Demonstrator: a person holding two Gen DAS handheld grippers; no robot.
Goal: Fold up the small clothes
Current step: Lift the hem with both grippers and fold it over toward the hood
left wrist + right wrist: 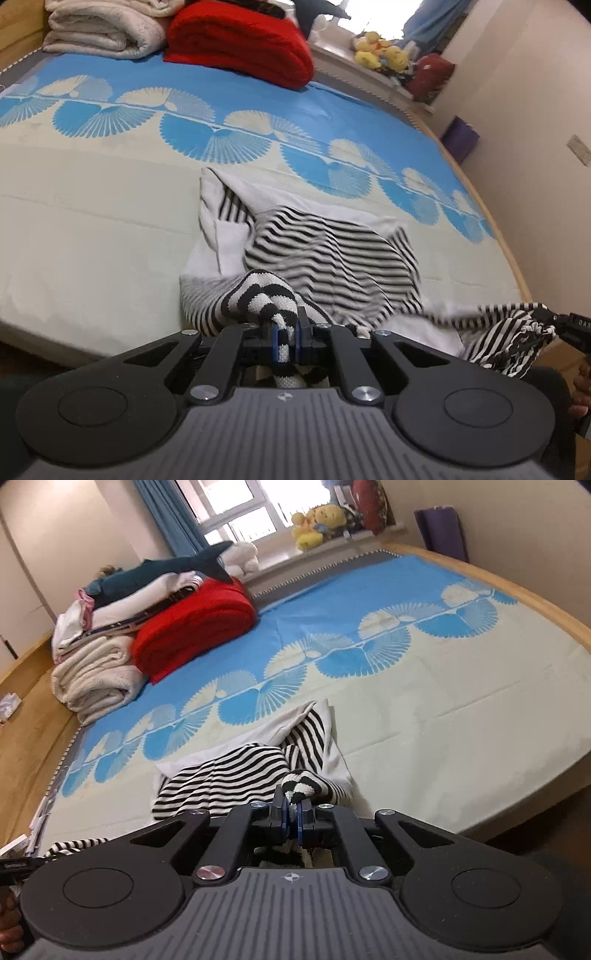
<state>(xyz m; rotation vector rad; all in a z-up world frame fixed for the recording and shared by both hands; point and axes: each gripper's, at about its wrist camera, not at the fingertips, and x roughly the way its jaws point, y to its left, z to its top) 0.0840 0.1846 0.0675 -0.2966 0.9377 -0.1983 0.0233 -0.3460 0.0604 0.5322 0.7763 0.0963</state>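
A small black-and-white striped garment (332,254) with white panels lies crumpled near the bed's front edge; it also shows in the right wrist view (236,775). My left gripper (284,336) is shut on a bunched striped edge of it. My right gripper (291,816) is shut on another striped edge; it shows at the far right of the left wrist view (554,325), pulling the cloth taut. The left gripper's tip shows at the lower left of the right wrist view (18,867).
The bed sheet (110,229) is cream with a blue fan pattern. A red folded blanket (243,44) and white folded quilts (99,33) are stacked at the far side. Plush toys (380,51) sit on the windowsill. The wooden bed frame (535,598) borders the mattress.
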